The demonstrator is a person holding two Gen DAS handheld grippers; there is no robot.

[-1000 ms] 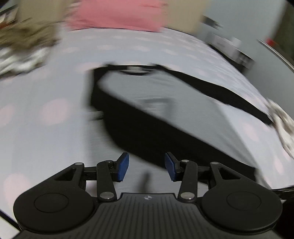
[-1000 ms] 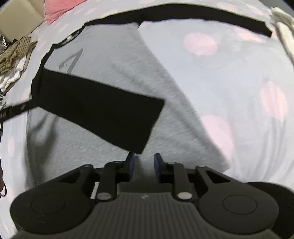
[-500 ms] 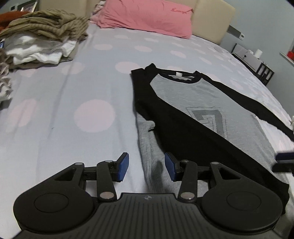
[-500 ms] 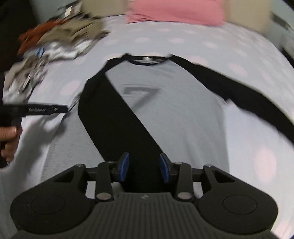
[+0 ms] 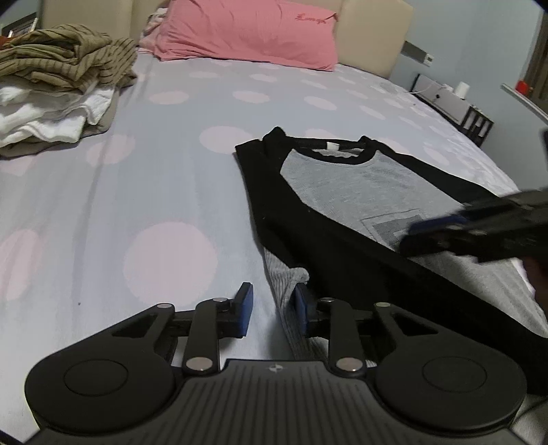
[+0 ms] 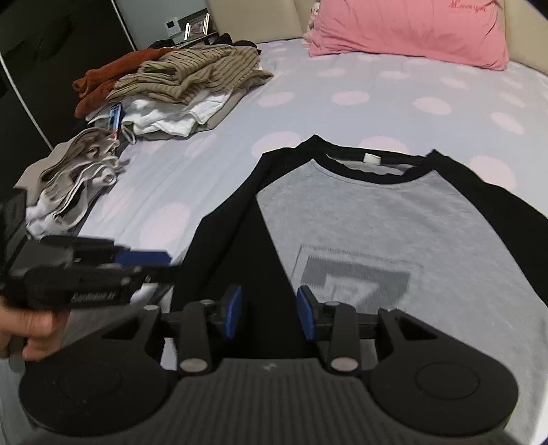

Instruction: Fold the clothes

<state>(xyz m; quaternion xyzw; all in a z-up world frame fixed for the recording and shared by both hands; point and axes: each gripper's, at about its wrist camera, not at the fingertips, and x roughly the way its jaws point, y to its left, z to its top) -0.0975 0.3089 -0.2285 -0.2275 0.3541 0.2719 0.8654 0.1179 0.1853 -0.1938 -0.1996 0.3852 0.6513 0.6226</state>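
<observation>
While I hold both tools low over the bed, a grey long-sleeved shirt with black raglan sleeves and a black collar (image 6: 376,219) lies face up on the pale lilac bedsheet with pink polka dots (image 5: 137,205), its neckline towards the headboard. A grey square print with a number seven sits on its chest. One black sleeve (image 6: 246,239) is folded diagonally across the body of the shirt; the other runs out towards the far side of the bed.

My left gripper (image 5: 272,309) hovers at the shirt's near edge with its blue-padded fingers (image 5: 245,308) spread apart and holding nothing; a rumpled fold of grey fabric sits just beside the right-hand pad. My right gripper (image 6: 269,311) is also spread wide and empty, poised over the folded black sleeve. From the right wrist view, the left tool appears blurred at the left edge, with the hand (image 6: 27,325) gripping its handle.

Near the head of the bed rests a pink pillow (image 5: 246,32) against a cream padded headboard (image 5: 373,30). Well apart from the shirt, a pile of folded clothes, olive striped knit on top of white fabric (image 5: 58,78), sits on the sheet.
</observation>
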